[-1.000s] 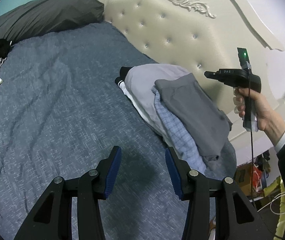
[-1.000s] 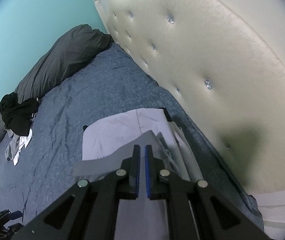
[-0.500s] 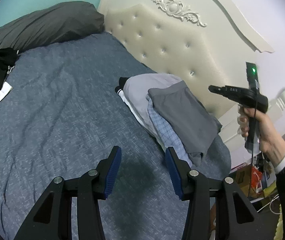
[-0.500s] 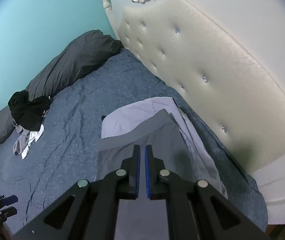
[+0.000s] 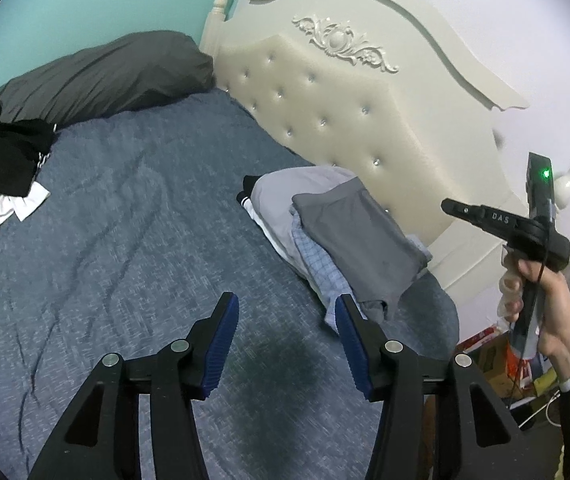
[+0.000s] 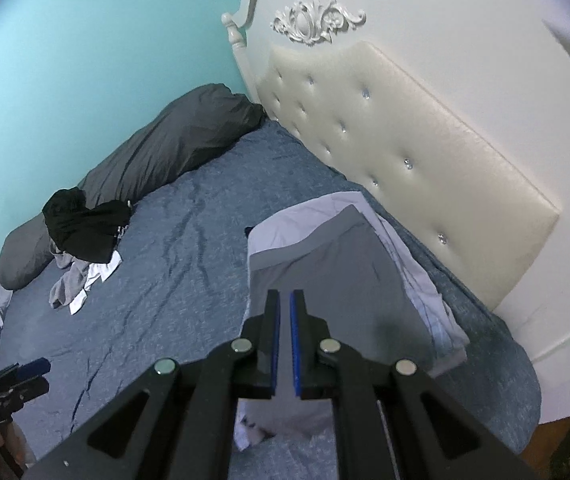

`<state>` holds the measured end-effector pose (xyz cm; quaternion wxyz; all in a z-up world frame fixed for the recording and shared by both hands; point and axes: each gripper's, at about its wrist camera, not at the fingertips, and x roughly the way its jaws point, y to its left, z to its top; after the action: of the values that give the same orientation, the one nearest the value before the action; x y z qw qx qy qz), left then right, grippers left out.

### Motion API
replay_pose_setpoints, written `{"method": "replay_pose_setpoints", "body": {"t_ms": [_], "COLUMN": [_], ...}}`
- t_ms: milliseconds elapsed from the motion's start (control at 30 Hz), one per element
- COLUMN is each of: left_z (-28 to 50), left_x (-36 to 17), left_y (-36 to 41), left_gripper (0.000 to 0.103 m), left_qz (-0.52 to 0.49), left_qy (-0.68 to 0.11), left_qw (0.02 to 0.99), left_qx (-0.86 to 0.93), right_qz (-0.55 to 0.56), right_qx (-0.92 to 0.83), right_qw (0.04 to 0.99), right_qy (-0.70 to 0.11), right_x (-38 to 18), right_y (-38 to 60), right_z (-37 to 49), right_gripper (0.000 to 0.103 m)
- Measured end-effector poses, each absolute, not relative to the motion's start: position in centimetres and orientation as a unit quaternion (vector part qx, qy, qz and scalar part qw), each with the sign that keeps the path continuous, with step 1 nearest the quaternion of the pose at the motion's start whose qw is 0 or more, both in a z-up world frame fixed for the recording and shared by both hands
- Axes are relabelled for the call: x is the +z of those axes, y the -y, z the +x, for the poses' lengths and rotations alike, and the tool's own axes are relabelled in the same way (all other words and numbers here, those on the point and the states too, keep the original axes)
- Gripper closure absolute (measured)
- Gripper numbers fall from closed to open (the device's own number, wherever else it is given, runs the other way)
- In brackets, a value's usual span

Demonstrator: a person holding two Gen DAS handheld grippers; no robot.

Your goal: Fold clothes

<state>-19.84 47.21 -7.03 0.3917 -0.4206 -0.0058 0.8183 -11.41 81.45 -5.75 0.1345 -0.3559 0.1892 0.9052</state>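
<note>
A stack of folded clothes (image 5: 349, 236) lies on the blue bed by the headboard, with a grey garment (image 6: 333, 268) on top, a blue checked one and a pale lilac one under it. My left gripper (image 5: 287, 312) is open and empty, held above the bedspread just left of the stack. My right gripper (image 6: 285, 312) is shut and empty, held above the stack; it shows in the left wrist view (image 5: 451, 206) in a hand at the right. A heap of unfolded black, grey and white clothes (image 5: 1, 176) lies at the far left; it also shows in the right wrist view (image 6: 85, 240).
A dark grey pillow (image 5: 105, 76) lies along the teal wall. The cream tufted headboard (image 5: 325, 120) stands behind the stack. The blue bedspread (image 5: 125, 220) spreads between heap and stack. Boxes and cables (image 5: 501, 364) lie on the floor beyond the bed's right edge.
Both grippers have pulled back and up from the folded stack, so more of the bed and headboard shows. The right gripper stays shut, the left stays open.
</note>
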Motion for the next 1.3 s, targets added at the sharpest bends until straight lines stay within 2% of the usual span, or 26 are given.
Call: {"method": "replay_pose_setpoints", "body": {"t_ms": [33,100,167,367,567,633,700,933,1000,1233,1300], "left_z": [-19.5,-19.0,-18.5,-17.1,-15.9,-15.5,-15.0,-13.7,-13.3,-12.1,-11.7], "left_x": [-6.7,-6.1,-5.6,-4.1,-3.4,-3.2,-3.1,-3.0,-3.0,-2.6,-2.4], "left_y": [-47.0,-46.6,-46.1,-44.4,-43.4,-43.0,-42.7,-41.8,-41.5,-40.5,-40.1], "left_gripper": [0.048,0.046,0.044,0.038,0.033,0.031,0.029,0.027,0.018,0.016,0.008], "left_qz": [-0.418,-0.416,-0.413,-0.4,-0.393,-0.39,-0.388,-0.382,-0.38,-0.373,-0.368], "left_qy": [0.005,0.005,0.007,0.01,0.003,0.001,-0.002,-0.013,-0.013,-0.016,-0.016], "left_qw": [0.392,0.393,0.392,0.388,0.388,0.387,0.385,0.379,0.376,0.372,0.369], "left_qx": [0.819,0.82,0.822,0.83,0.834,0.836,0.838,0.843,0.845,0.85,0.853], "right_qz": [-0.357,-0.362,-0.361,-0.352,-0.348,-0.343,-0.335,-0.329,-0.327,-0.318,-0.314], "right_qx": [0.905,0.902,0.903,0.908,0.909,0.911,0.913,0.915,0.917,0.919,0.919], "right_qw": [0.139,0.152,0.154,0.151,0.161,0.164,0.168,0.172,0.173,0.188,0.192], "right_qy": [-0.187,-0.177,-0.177,-0.169,-0.165,-0.16,-0.16,-0.155,-0.15,-0.142,-0.137], "right_x": [-5.5,-5.1,-4.6,-3.5,-3.0,-2.8,-2.7,-2.2,-2.0,-1.7,-1.5], "right_y": [-81.0,-80.1,-79.2,-76.3,-73.9,-73.2,-72.4,-70.0,-69.1,-67.1,-66.5], "right_z": [-11.0,-10.2,-9.3,-6.7,-4.4,-3.6,-2.8,-0.9,-0.3,1.8,2.4], "right_gripper": [0.096,0.086,0.082,0.072,0.069,0.062,0.043,0.036,0.033,0.024,0.021]}}
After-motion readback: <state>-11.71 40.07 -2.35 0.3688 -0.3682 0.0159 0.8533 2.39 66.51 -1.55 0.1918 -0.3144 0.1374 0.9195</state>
